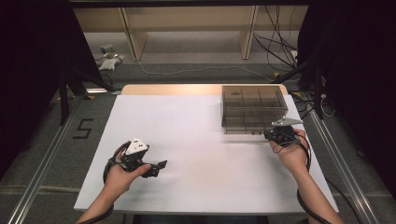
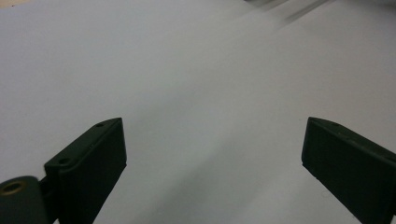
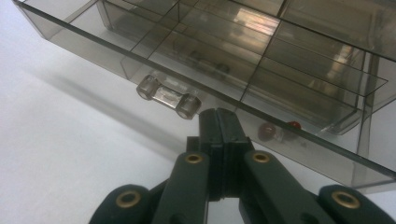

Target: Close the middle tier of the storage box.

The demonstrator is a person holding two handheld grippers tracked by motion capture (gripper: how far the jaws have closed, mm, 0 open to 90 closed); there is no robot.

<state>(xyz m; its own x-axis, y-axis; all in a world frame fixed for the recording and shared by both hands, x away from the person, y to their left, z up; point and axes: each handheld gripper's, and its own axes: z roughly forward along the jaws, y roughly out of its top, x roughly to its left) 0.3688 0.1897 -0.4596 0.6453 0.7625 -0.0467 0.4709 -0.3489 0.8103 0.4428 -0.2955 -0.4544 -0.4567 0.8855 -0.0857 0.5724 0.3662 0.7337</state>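
White table [image 1: 196, 140], smoky clear compartment box [image 1: 252, 109], small round bits inside, right tongs [image 3: 218, 122] closed empty, left tongs [image 2: 212, 149] wide open, empty

Smoky box [image 1: 252, 108] far right; bare tabletop [image 1: 196, 140] elsewhere.

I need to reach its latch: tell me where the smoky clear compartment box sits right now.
In the high view the box sits at the table's far right corner, just beyond the shut right gripper, whose tips are beside the front latch.
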